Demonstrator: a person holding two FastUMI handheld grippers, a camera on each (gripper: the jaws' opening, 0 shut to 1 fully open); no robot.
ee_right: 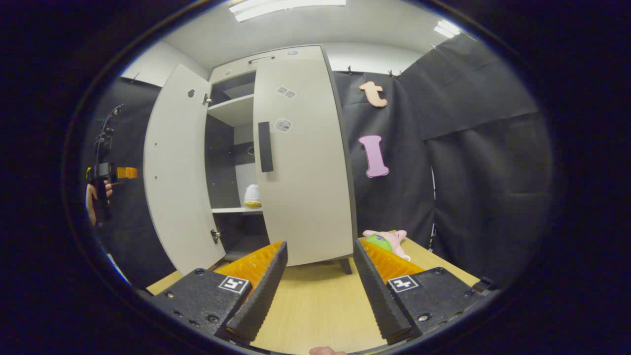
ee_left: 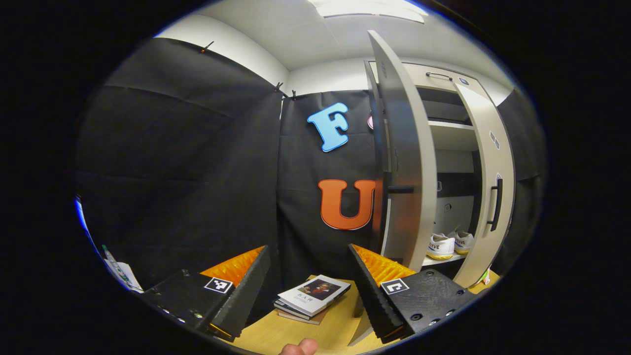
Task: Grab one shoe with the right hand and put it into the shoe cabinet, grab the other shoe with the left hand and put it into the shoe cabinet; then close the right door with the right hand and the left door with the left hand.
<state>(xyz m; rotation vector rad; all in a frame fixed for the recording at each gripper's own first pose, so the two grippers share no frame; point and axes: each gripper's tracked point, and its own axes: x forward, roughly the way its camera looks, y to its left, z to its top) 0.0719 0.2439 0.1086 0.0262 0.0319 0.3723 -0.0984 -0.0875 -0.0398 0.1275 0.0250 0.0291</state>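
Observation:
Two white shoes sit side by side on a low shelf inside the pale shoe cabinet. In the right gripper view one shoe peeks through the gap. The left door stands wide open, edge-on to me; it is the broad panel in the right gripper view. The right door with its black handle covers the cabinet's right half. My left gripper is open and empty, short of the left door. My right gripper is open and empty in front of the right door.
A small stack of books lies on the wooden table just ahead of the left gripper. A pink and green plush toy lies to the right of the cabinet. A hand holds the left gripper far left.

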